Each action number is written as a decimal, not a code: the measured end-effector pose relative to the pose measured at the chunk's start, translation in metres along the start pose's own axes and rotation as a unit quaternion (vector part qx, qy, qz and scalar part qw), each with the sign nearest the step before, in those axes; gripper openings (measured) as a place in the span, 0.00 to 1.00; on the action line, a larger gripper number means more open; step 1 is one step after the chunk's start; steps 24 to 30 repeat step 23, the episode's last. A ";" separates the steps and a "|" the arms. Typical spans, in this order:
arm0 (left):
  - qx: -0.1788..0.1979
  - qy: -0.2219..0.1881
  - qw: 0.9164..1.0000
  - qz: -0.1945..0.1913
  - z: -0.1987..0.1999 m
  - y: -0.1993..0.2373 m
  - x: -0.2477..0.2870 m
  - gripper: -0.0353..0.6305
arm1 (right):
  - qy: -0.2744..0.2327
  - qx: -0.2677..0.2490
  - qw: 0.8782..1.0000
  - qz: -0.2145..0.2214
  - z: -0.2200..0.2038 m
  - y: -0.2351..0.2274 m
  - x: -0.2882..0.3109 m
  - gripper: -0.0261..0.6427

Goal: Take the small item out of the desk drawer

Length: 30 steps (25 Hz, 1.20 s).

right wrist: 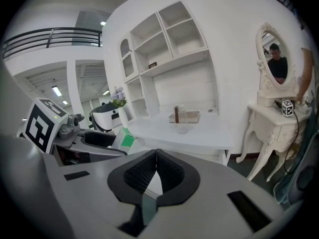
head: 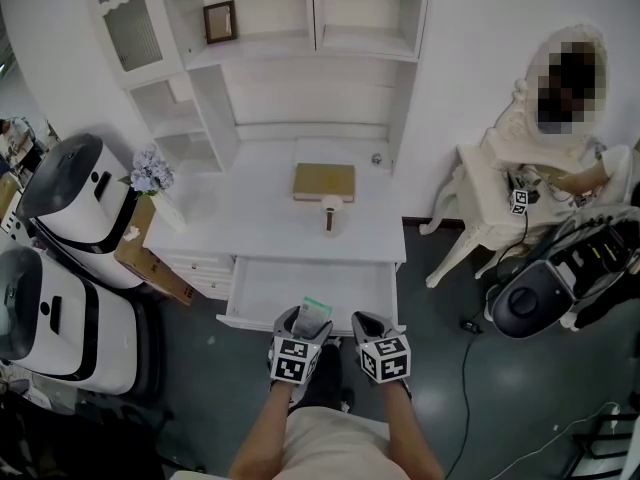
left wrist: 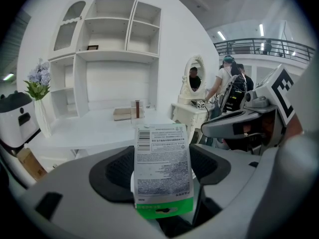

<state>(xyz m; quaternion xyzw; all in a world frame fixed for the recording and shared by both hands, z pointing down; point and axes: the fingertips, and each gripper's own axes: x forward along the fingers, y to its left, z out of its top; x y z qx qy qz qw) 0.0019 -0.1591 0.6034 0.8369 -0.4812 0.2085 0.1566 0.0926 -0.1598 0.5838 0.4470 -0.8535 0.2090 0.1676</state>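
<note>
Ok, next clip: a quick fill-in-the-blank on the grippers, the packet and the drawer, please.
1. The left gripper holds a white packet with a ___ strip at one end.
2. The right gripper is shut, with ___ between its jaws.
3. The desk drawer stands ___.
Missing words: green; nothing; open.

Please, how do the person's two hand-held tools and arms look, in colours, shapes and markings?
Both are grey, rounded plastic shells: the left tool and the right tool. Each carries a white cube with black square markers at its back. The jaws bear black ribbed pads. No cables show on them. The forearms are bare; no sleeve reaches them.
</note>
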 end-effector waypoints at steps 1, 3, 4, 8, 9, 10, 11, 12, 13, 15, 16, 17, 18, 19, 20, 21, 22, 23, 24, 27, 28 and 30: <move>-0.001 0.000 1.000 0.001 0.000 0.001 0.000 0.59 | 0.001 0.001 1.000 0.000 0.000 0.000 0.000 0.08; -0.003 0.000 1.000 0.002 0.000 0.003 0.000 0.59 | 0.002 0.005 1.000 0.002 0.000 -0.001 0.001 0.08; -0.003 0.000 1.000 0.002 0.000 0.004 0.000 0.59 | 0.002 0.005 1.000 0.003 0.000 0.000 0.002 0.08; -0.005 0.000 1.000 0.000 -0.002 0.005 -0.001 0.59 | 0.005 0.006 1.000 0.005 -0.002 0.002 0.003 0.08; -0.006 0.000 1.000 -0.001 -0.003 0.005 -0.001 0.59 | 0.006 0.006 1.000 0.004 -0.003 0.002 0.004 0.08; -0.006 0.000 1.000 -0.001 -0.004 0.005 -0.001 0.59 | 0.006 0.005 1.000 0.005 -0.003 0.003 0.004 0.08; -0.006 0.001 1.000 -0.002 -0.004 0.005 -0.001 0.59 | 0.006 0.005 1.000 0.005 -0.003 0.004 0.004 0.08; -0.006 0.001 1.000 -0.002 -0.005 0.005 -0.001 0.59 | 0.005 0.004 1.000 0.005 -0.003 0.005 0.005 0.08; -0.007 0.001 1.000 -0.003 -0.005 0.006 -0.001 0.59 | 0.005 0.002 1.000 0.005 -0.003 0.005 0.005 0.08; -0.007 0.002 1.000 -0.003 -0.005 0.008 -0.001 0.59 | 0.002 -0.004 1.000 0.006 0.000 0.006 0.006 0.08; -0.008 0.001 1.000 -0.003 -0.004 0.009 -0.001 0.59 | 0.001 -0.006 1.000 0.006 0.001 0.007 0.007 0.08; -0.008 0.001 1.000 -0.002 -0.004 0.010 0.000 0.59 | 0.001 -0.008 1.000 0.007 0.002 0.007 0.008 0.08; -0.009 0.001 1.000 -0.002 -0.004 0.010 0.000 0.59 | 0.001 -0.009 1.000 0.008 0.002 0.007 0.008 0.08; -0.009 0.001 1.000 -0.001 -0.003 0.010 0.001 0.59 | 0.002 -0.009 1.000 0.008 0.001 0.006 0.007 0.08; -0.010 0.000 1.000 -0.001 -0.003 0.009 0.001 0.59 | 0.002 -0.009 1.000 0.008 0.000 0.005 0.007 0.08; -0.010 0.000 1.000 -0.001 -0.003 0.009 0.002 0.59 | 0.003 -0.008 1.000 0.008 -0.001 0.004 0.007 0.08; -0.011 0.000 1.000 -0.001 -0.002 0.008 0.003 0.59 | 0.004 -0.008 1.000 0.008 -0.001 0.004 0.006 0.08; -0.011 0.000 1.000 -0.001 -0.002 0.008 0.003 0.59 | 0.005 -0.008 1.000 0.009 -0.002 0.003 0.006 0.08; -0.011 0.000 1.000 -0.001 -0.002 0.008 0.003 0.59 | 0.005 -0.008 1.000 0.009 -0.002 0.003 0.006 0.08; -0.011 0.000 1.000 -0.001 -0.002 0.008 0.003 0.59 | 0.005 -0.008 1.000 0.009 -0.002 0.003 0.006 0.08; -0.011 0.000 1.000 -0.001 -0.002 0.008 0.003 0.59 | 0.005 -0.008 1.000 0.009 -0.002 0.003 0.006 0.08; -0.011 0.000 1.000 -0.001 -0.002 0.008 0.003 0.59 | 0.005 -0.008 1.000 0.009 -0.002 0.003 0.006 0.08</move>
